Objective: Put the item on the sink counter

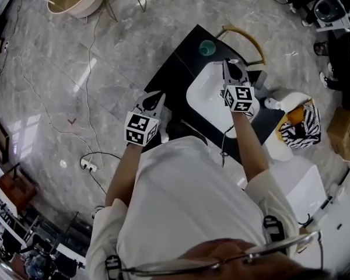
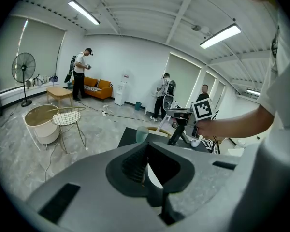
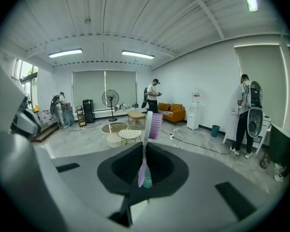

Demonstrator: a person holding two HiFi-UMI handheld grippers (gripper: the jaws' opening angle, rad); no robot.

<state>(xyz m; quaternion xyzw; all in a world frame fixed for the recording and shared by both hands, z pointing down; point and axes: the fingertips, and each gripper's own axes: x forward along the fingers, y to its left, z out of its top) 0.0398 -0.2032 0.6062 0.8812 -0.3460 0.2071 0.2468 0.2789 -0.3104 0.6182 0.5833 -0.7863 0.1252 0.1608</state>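
Toothbrush (image 3: 146,144): clamped in the right hand-held gripper, not yet on the table; it stands upright in the right gripper view, purple bristle head above the jaw tips, tail end down in the hollow between the jaws
Left hand-held gripper (image 1: 153,100): jaws drawn together on nothing; it hangs over the left edge of the table, clear of the sink
Table (image 1: 181,63): black top, with bare surface showing left of and beyond the basin
Cup (image 1: 207,48): green, stands on the table's far end, beyond the sink
Sink (image 1: 191,92): white basin set into the table, between the two hand-held grippers
Right hand-held gripper (image 1: 233,70): held above the basin's far right rim, and the one carrying the item
Deciding relation: bare table lies below and to the left of the carrying hand-held gripper, so I judge the brush must come down and off to one side of the basin, tipped flat along its long axis
Hard to make out: the brush itself is too small to find in the head view; the right gripper view shows only the room, no table; the person's body hides the table's near edge
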